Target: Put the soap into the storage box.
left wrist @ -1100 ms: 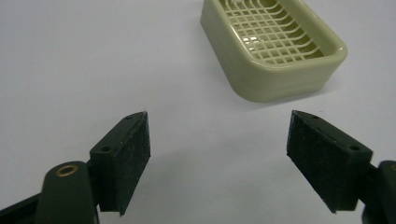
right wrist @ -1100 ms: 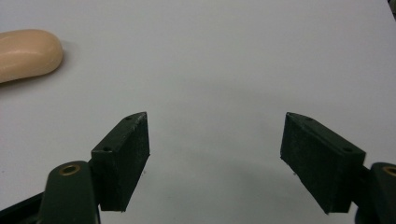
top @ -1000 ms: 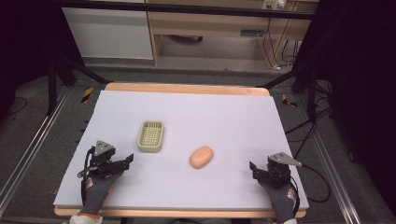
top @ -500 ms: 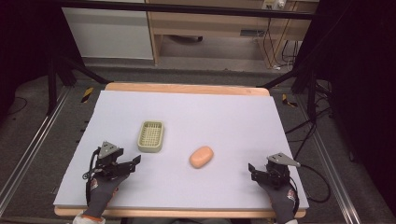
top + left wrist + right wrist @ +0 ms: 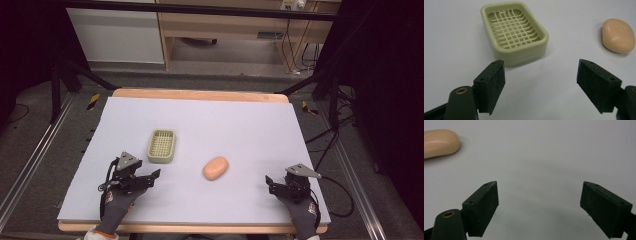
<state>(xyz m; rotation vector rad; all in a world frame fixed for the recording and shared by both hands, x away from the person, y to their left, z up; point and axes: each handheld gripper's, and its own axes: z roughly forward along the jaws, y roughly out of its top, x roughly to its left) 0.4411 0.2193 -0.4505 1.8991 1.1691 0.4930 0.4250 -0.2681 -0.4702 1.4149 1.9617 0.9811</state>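
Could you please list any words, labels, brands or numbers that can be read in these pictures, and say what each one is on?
There is no readable text.
The soap dish is plain, with no lettering.
The soap bar may carry a faint stamp, but it is too blurred to read.
Both grippers, left and right, carry no markings.
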